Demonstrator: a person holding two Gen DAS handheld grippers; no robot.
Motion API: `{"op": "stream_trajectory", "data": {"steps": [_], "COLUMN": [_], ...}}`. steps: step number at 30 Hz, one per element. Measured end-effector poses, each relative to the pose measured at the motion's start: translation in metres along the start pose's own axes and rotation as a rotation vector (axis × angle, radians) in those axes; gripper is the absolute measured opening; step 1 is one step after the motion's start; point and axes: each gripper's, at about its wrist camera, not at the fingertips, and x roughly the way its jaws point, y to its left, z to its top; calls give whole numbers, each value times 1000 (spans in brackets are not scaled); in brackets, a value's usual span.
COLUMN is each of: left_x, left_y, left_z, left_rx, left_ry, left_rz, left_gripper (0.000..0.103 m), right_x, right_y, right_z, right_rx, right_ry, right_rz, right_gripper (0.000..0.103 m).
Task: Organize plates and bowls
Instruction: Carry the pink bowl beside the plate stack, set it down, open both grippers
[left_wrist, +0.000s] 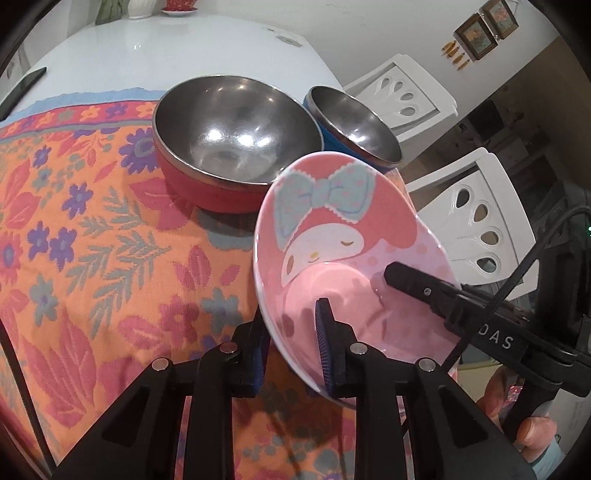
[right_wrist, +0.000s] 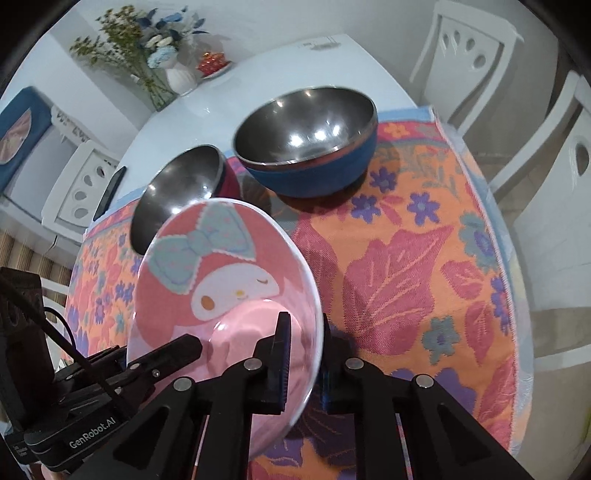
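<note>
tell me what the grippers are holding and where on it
Both hold the pink bowl by its rim: the left gripper clamps the near-left edge, the right gripper the opposite edge, one finger inside, one outside.

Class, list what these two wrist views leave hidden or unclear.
- Left wrist view: pink bowl covers part of the blue bowl.
- Right wrist view: pink bowl hides most of the red bowl.
- Both views: the pink bowl's underside, hidden by the bowl itself and the grippers.

From my seat, the pink bowl (left_wrist: 332, 236) hid the left gripper's (left_wrist: 295, 347) outer finger and part of the red bowl (left_wrist: 207, 184). The phone (left_wrist: 22, 90) ran off frame; the wall pictures (left_wrist: 484, 27) stayed too small to read.
</note>
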Motion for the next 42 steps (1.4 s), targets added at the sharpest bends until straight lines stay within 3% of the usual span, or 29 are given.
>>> {"op": "stream_trajectory", "data": {"steps": [5, 14, 23, 33, 42], "left_x": [-12, -58, -100, -78, -48], "left_y": [0, -5, -22, -21, -9], "left_z": [-9, -24, -62, -100, -116], "left_rx": [29, 83, 133, 136, 95], "left_ry": [-22, -79, -94, -9, 51], "left_rz": [13, -5, -20, -1, -12], "left_gripper": [20, 20, 20, 20, 19], "right_x": [-16, -56, -106, -92, -60], "right_y": [17, 31, 45, 34, 20], "right_z": [-4, -24, -70, -114, -130], "right_rx": [-57, -71, -63, -19, 0], "right_ry": [-32, -60, -68, 29, 105], "right_rz": [-27, -3, -3, -22, -42], "right_gripper": [12, 12, 12, 13, 13]}}
